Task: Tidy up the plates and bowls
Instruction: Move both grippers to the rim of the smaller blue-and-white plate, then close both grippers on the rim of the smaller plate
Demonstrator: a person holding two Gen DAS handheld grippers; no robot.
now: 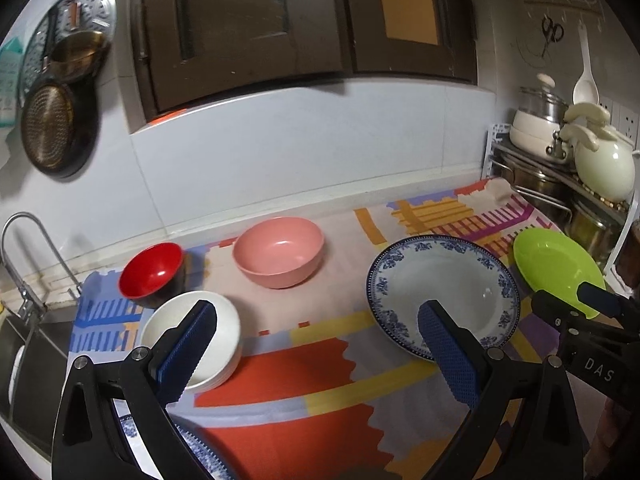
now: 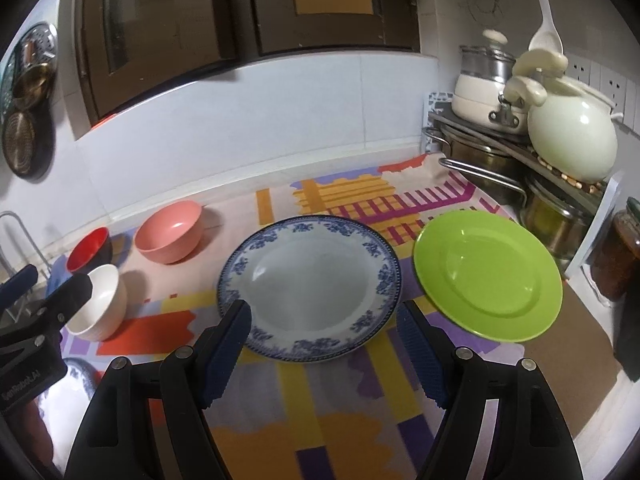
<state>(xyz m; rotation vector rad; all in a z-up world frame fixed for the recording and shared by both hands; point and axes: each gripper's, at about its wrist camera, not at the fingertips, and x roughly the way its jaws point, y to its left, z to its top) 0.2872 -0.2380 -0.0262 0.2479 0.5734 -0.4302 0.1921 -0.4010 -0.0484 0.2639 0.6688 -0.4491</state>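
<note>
- Left wrist view: mounted behind the left gripper (image 1: 316, 354), angled down over the patterned cloth (image 1: 280, 372), facing the tiled wall; white bowl (image 1: 192, 336) close below.
- Right wrist view: mounted behind the right gripper (image 2: 324, 354), same downward tilt, set further right, near the green plate (image 2: 488, 276).
- Shared: blue-rimmed plate (image 1: 444, 292) (image 2: 310, 286), pink bowl (image 1: 280, 250) (image 2: 170, 236), red bowl (image 1: 152, 274) (image 2: 88, 250).

Both pictures look dim and a bit grey, as the light in the room is soft. The round lens bends the wall tiles (image 1: 280, 152) and leaves black corners. Small shiny spots sit on the green plate (image 2: 488, 276) and the red bowl (image 1: 150, 274). Soft shadows lie beside the bowls. The edges look blurry
</note>
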